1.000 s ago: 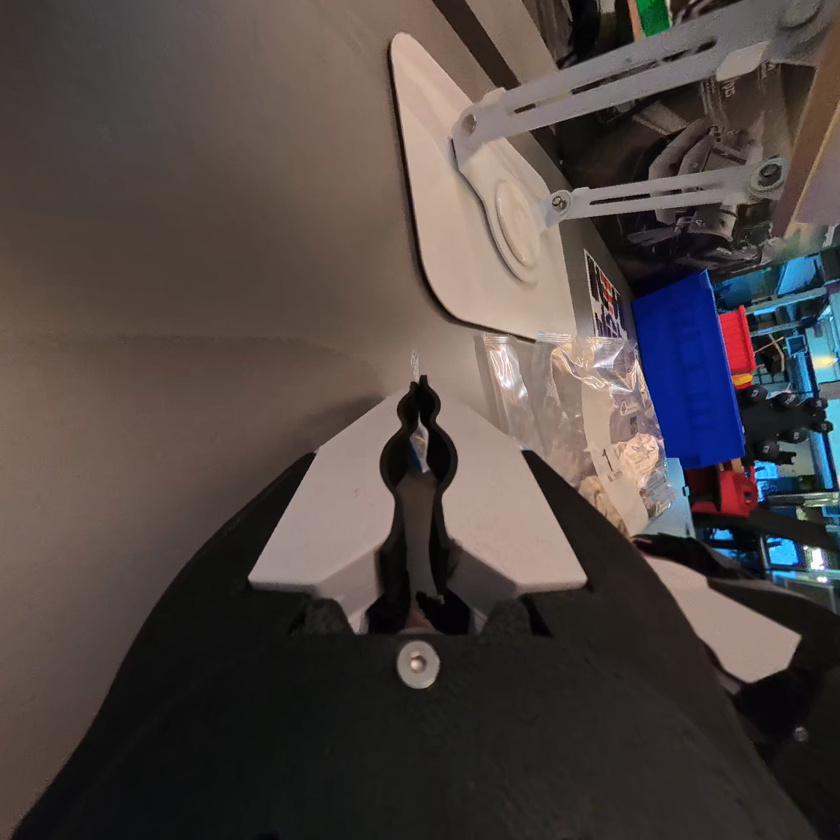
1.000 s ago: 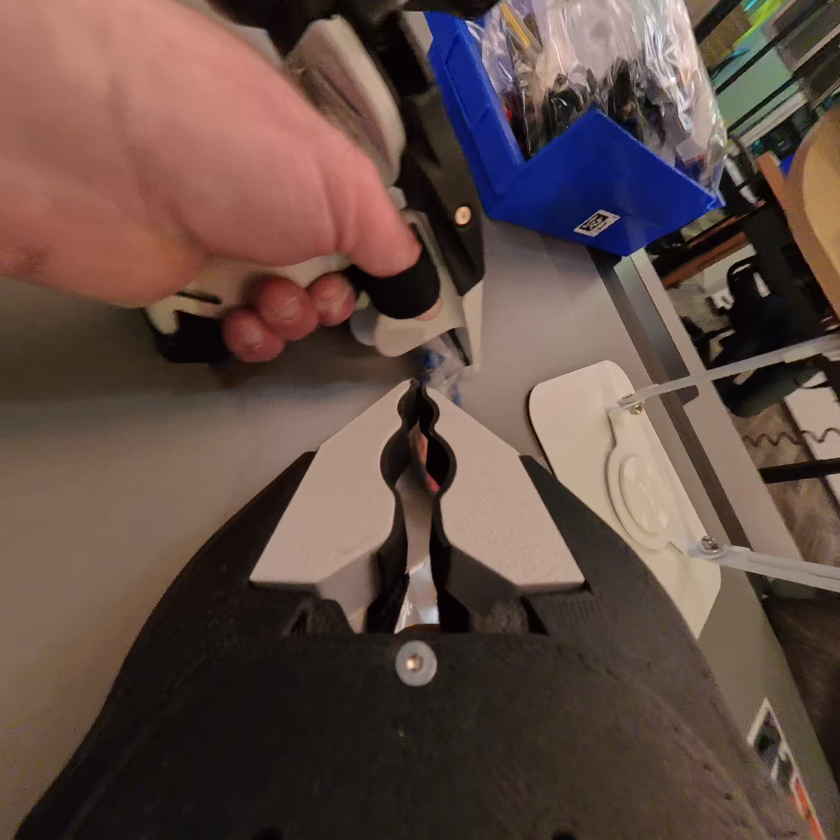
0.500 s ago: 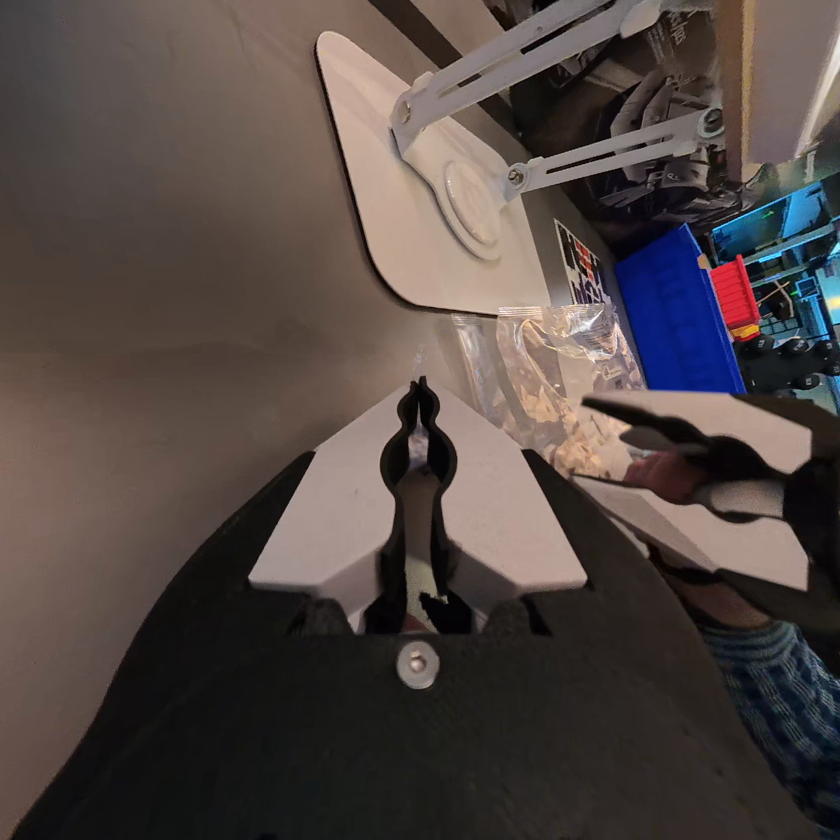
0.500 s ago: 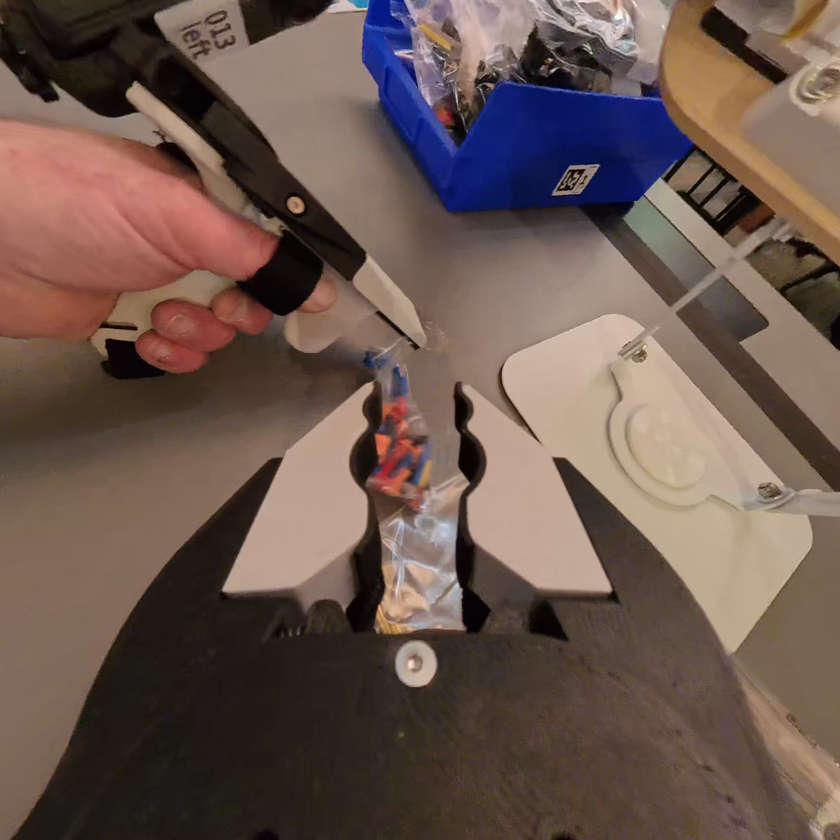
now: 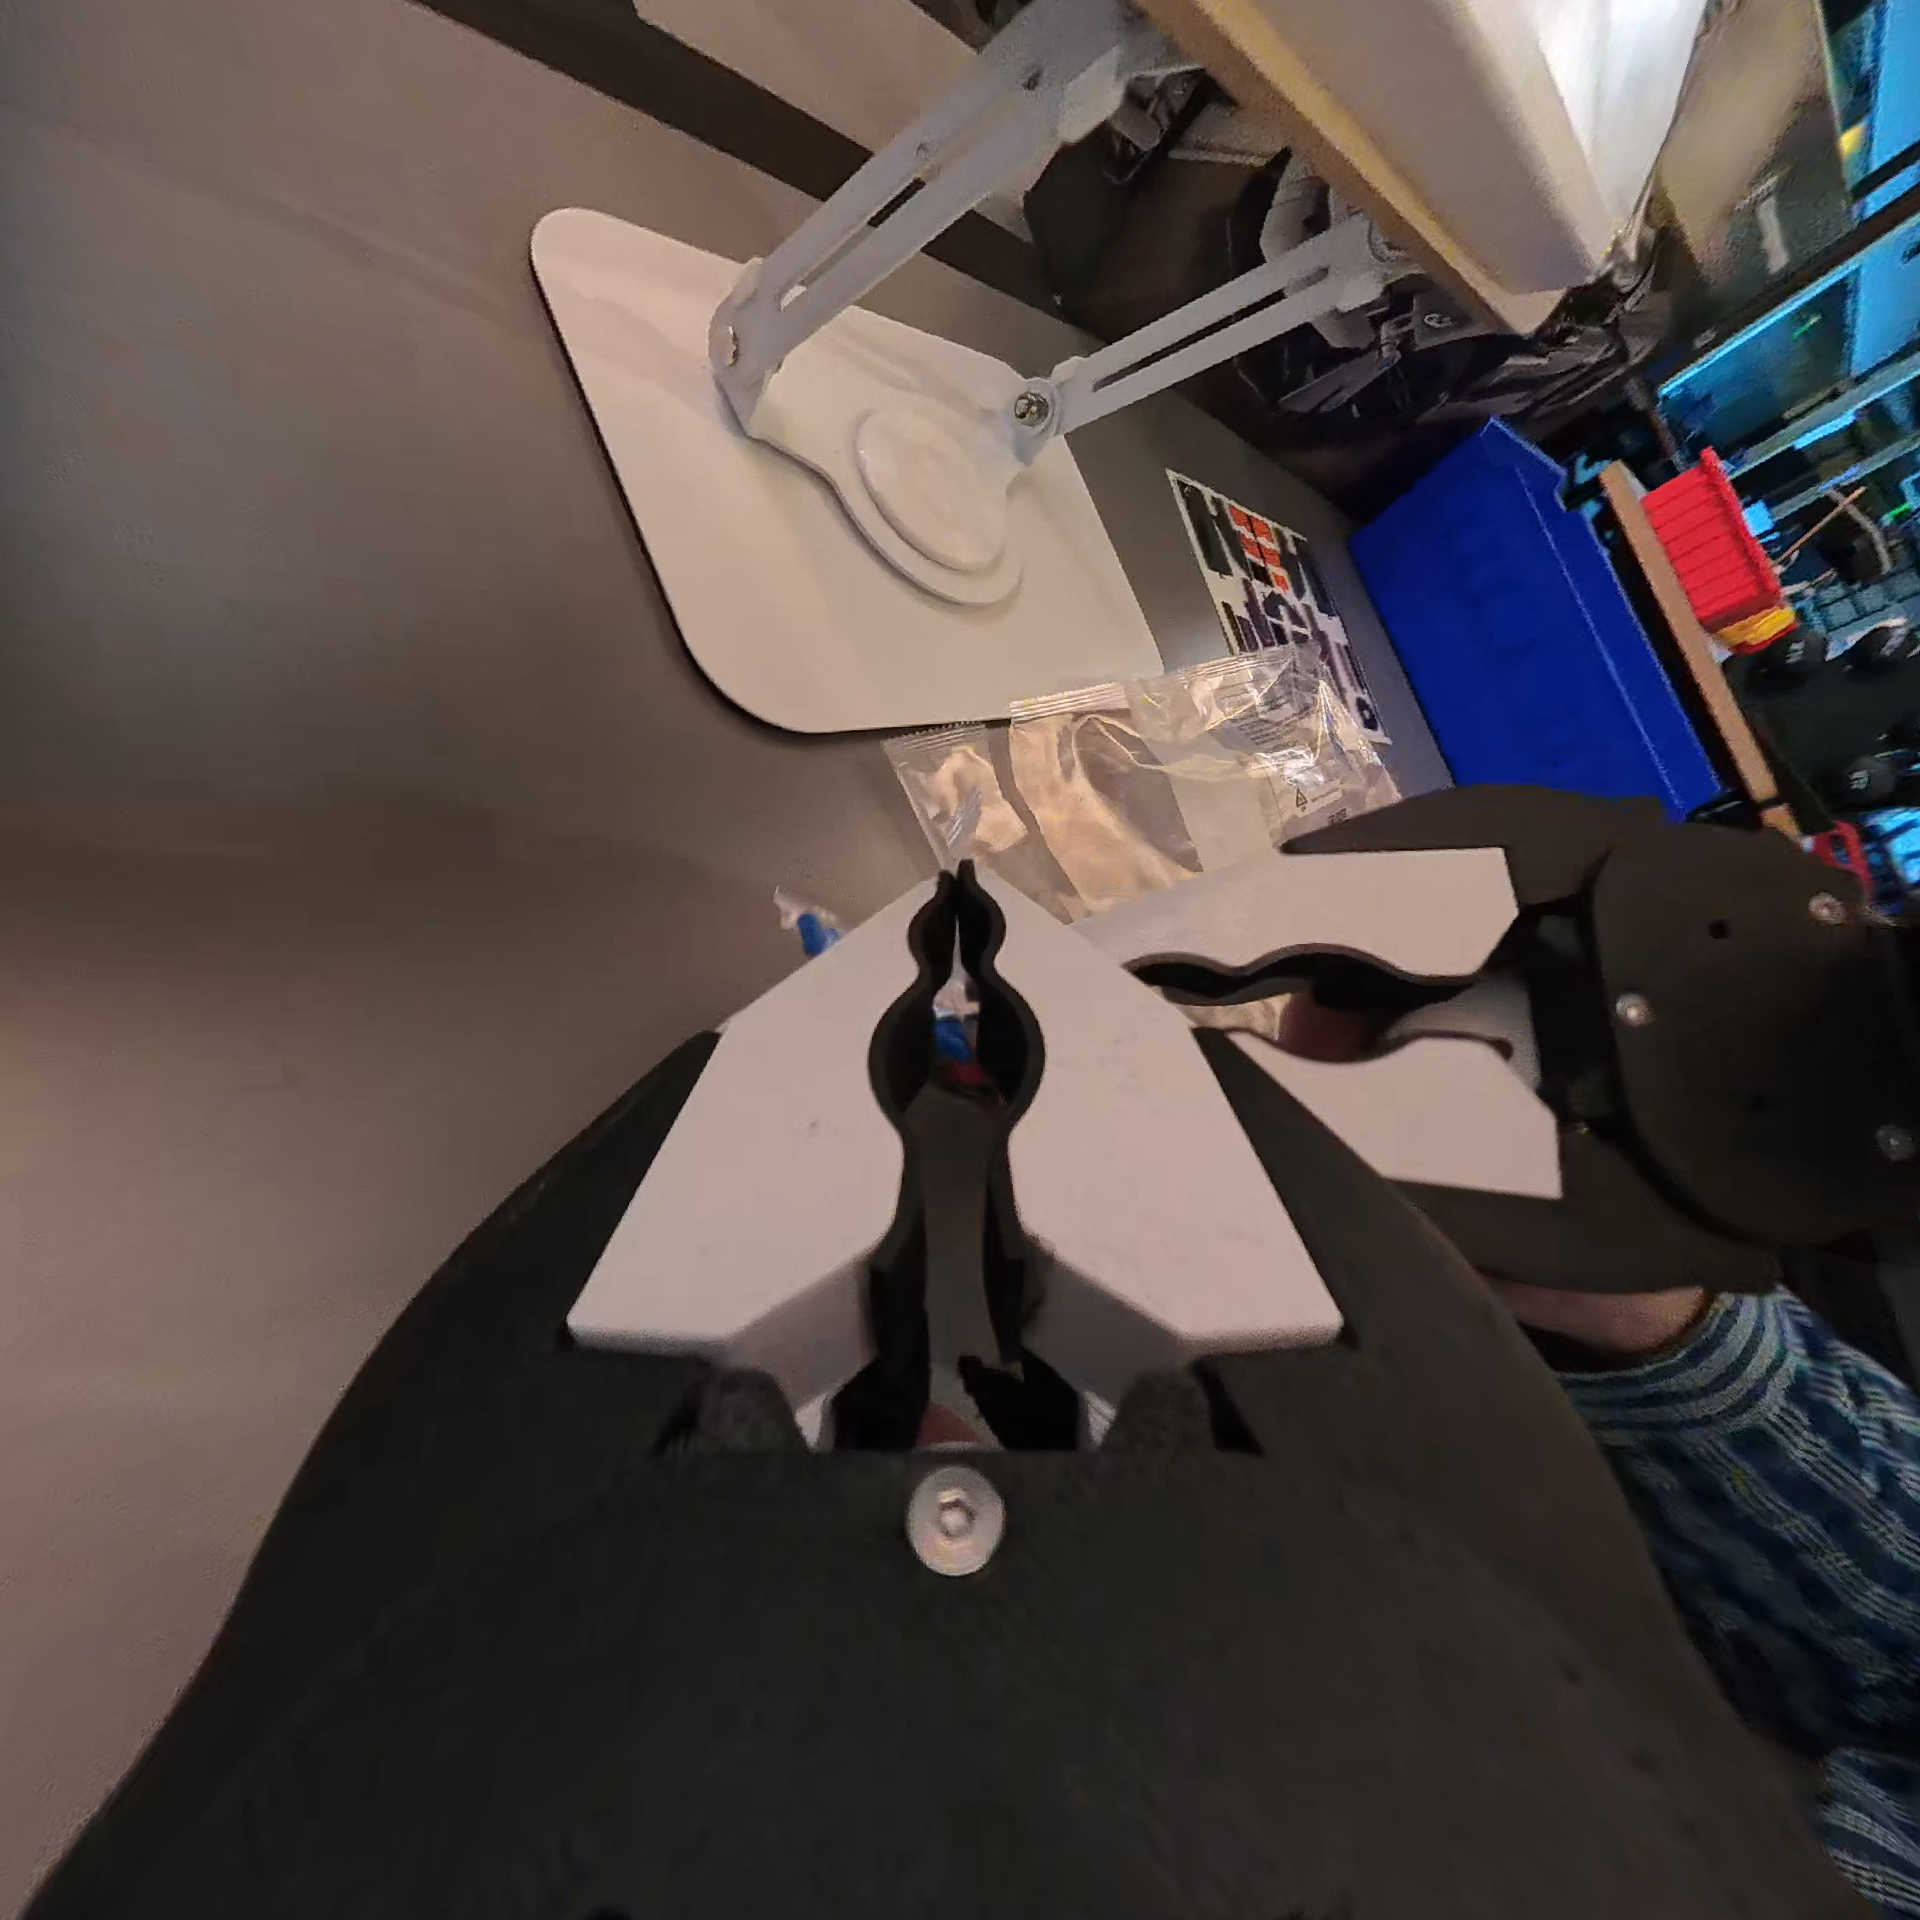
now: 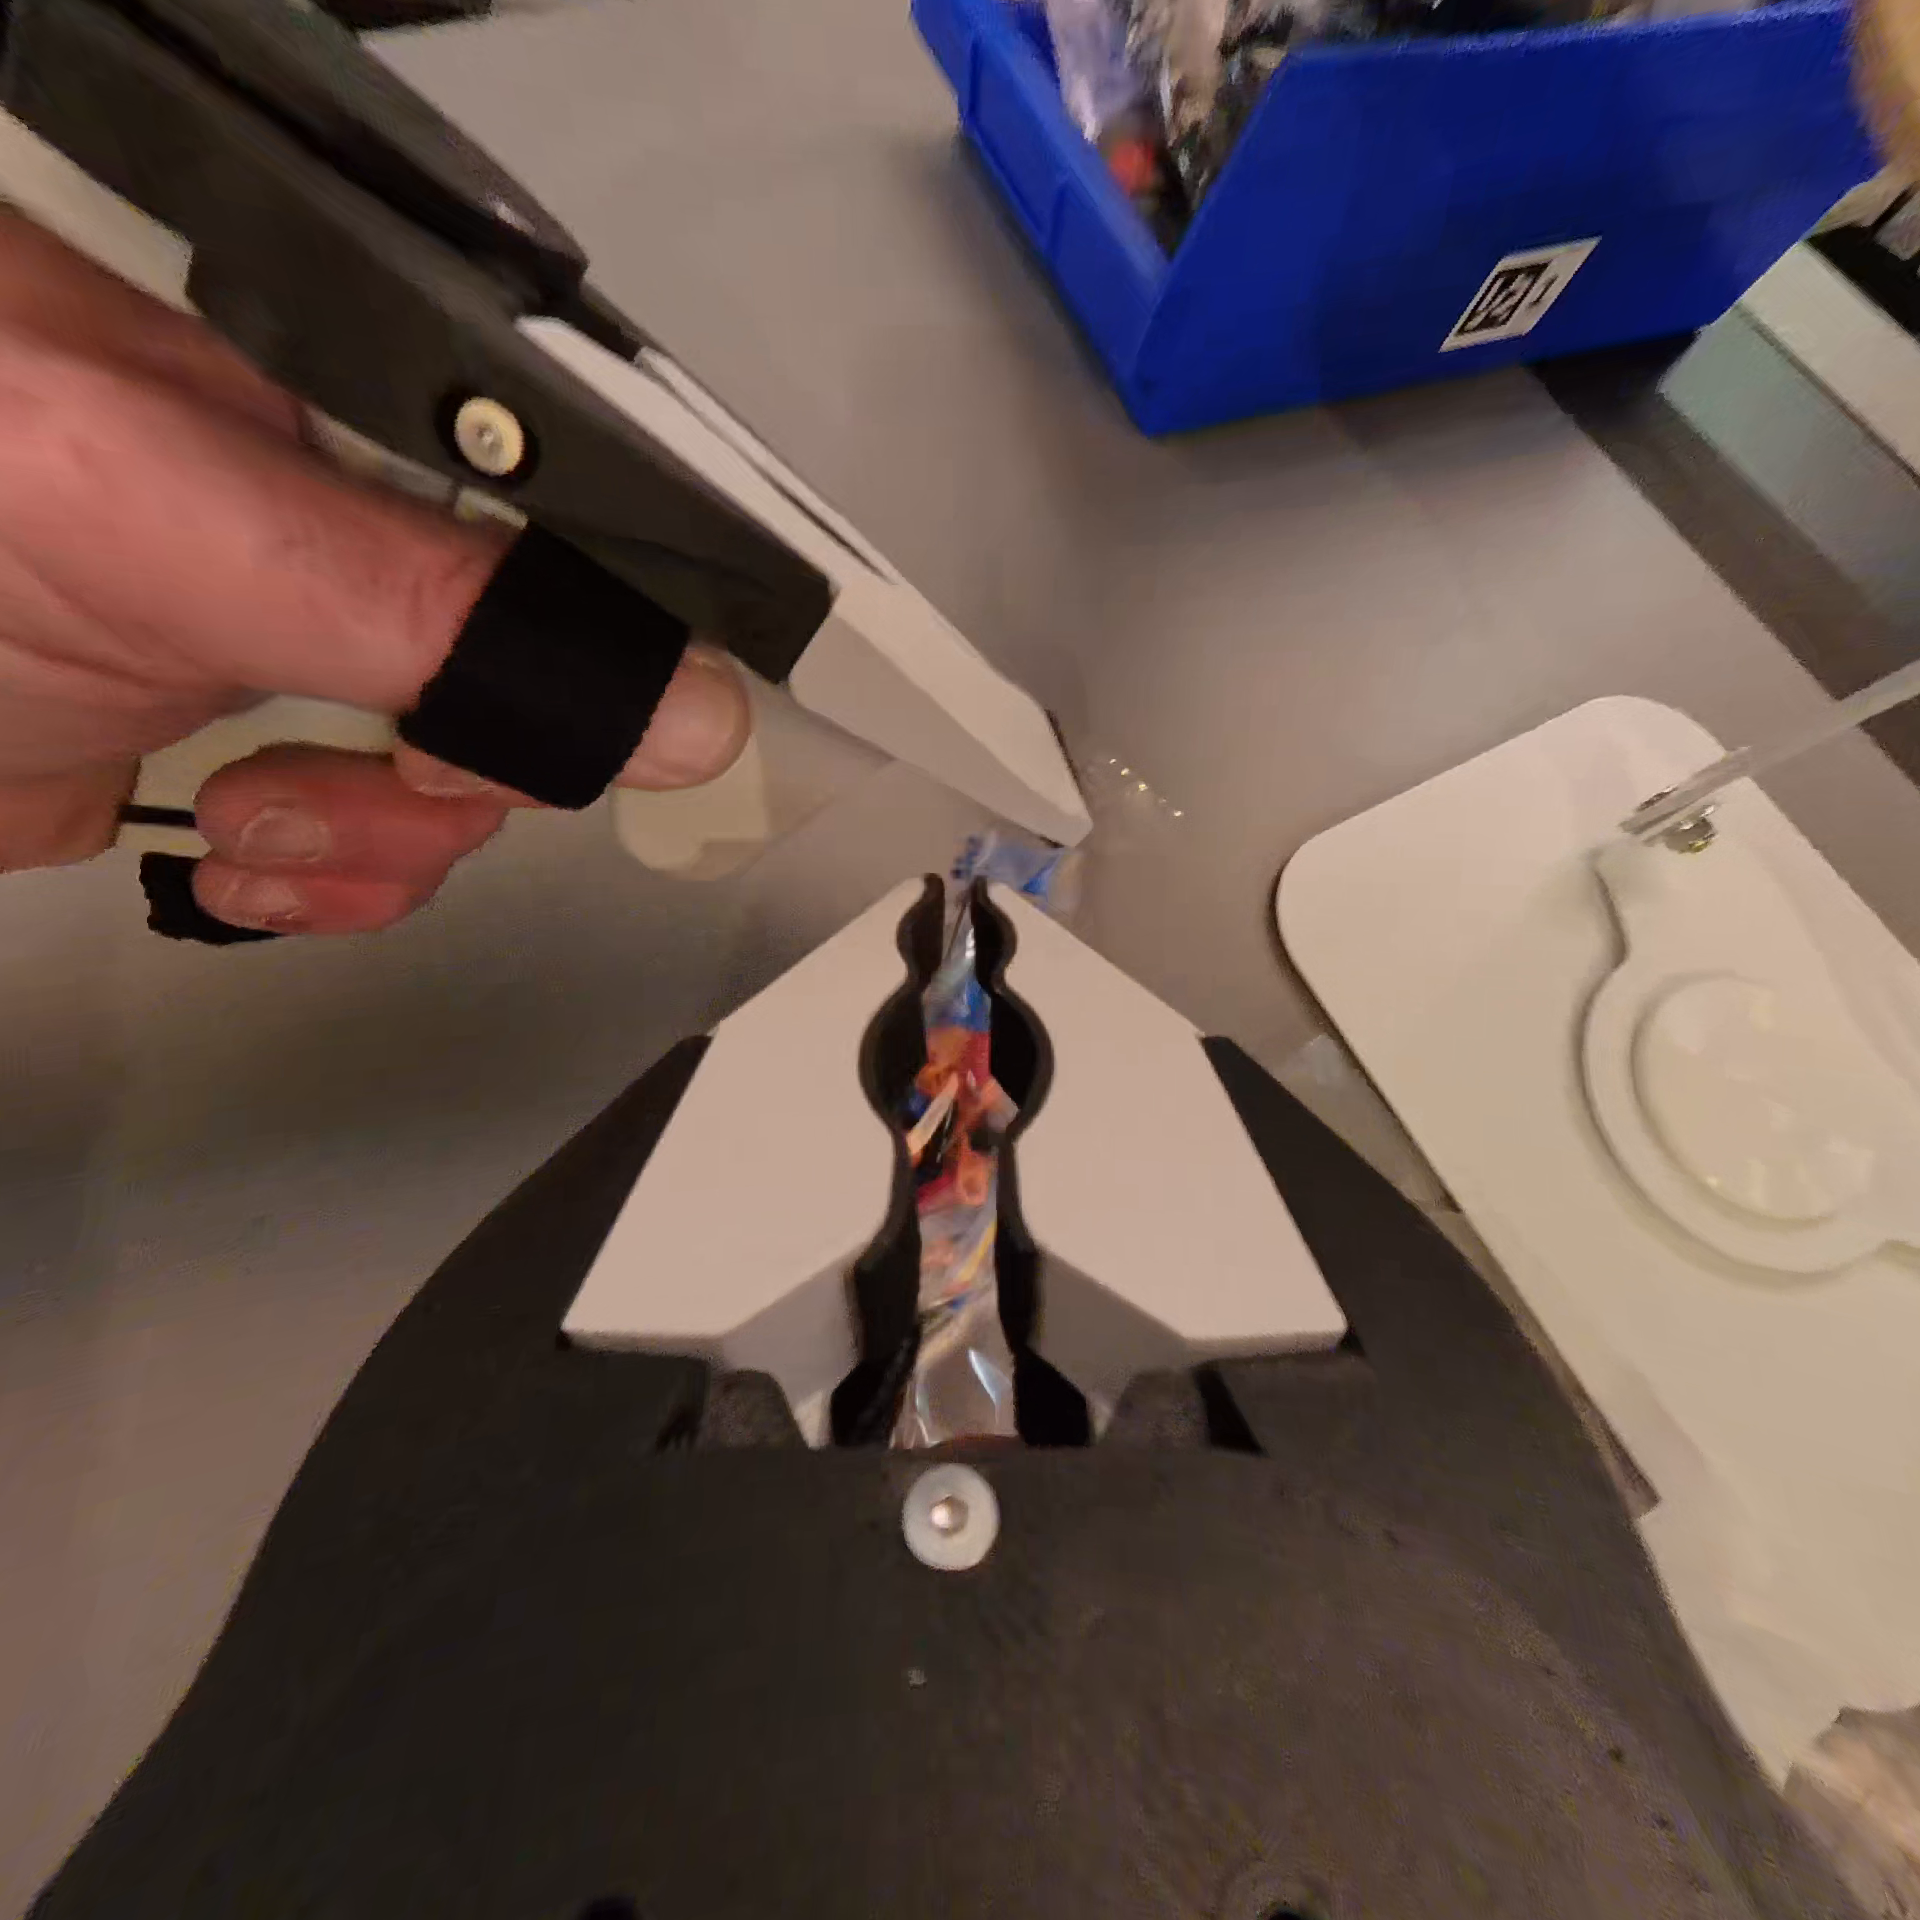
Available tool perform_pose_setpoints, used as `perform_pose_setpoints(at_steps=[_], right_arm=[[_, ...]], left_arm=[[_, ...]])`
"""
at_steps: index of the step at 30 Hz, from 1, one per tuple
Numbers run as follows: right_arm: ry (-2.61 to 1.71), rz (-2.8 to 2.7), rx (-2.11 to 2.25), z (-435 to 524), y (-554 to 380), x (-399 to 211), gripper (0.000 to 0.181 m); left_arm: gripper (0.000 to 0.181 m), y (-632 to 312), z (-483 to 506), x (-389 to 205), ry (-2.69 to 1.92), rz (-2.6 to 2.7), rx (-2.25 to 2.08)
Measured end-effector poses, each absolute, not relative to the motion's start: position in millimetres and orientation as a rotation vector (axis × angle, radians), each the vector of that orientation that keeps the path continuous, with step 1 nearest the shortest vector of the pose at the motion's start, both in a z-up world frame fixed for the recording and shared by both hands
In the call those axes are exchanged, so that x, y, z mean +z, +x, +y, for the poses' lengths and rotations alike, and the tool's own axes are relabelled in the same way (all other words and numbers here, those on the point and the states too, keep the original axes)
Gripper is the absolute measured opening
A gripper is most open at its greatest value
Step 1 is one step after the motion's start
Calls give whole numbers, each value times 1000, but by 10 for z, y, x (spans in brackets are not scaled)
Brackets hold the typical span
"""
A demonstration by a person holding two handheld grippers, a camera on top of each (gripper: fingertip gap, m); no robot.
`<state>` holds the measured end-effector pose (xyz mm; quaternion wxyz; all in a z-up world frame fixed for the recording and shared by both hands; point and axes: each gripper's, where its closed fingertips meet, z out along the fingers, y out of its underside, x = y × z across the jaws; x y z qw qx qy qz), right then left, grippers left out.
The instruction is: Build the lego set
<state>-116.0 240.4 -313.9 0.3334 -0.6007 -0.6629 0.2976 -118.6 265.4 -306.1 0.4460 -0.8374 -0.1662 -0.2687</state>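
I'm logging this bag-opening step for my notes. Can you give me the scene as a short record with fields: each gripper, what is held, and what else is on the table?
left gripper: shut on the top edge of the small clear plastic bag of coloured bricks
right gripper: shut on the same bag
bag position: stretched between both grippers, off the grey table
other bags: clear plastic bags of pale parts lying flat
blue plastic bin: holds more bagged parts
white stand base plate: at right
sticker sheet: beside the bin

It looked like a workshop or lab: a grey tabletop carried a blue parts bin at upper right, with red bins on shelving at the far right.
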Motion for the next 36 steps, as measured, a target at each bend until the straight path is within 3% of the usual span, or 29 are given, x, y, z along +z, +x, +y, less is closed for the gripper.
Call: perform_pose_setpoints(at_steps=[19,27,36], right_arm=[[-1713,-1530,1411,2510,-899,-2640,0],[-1552,-1523,1073,2421,-980,-2673,0],[-1479,-1606,636,2403,-1123,-3167,0]], left_arm=[[0,-1008,2610,-2589,-1961,-166,-812],[0,-1088,2658,-2711,-1900,-321,-763],[0,-1211,2701,-3275,-1999,-478,-650]])
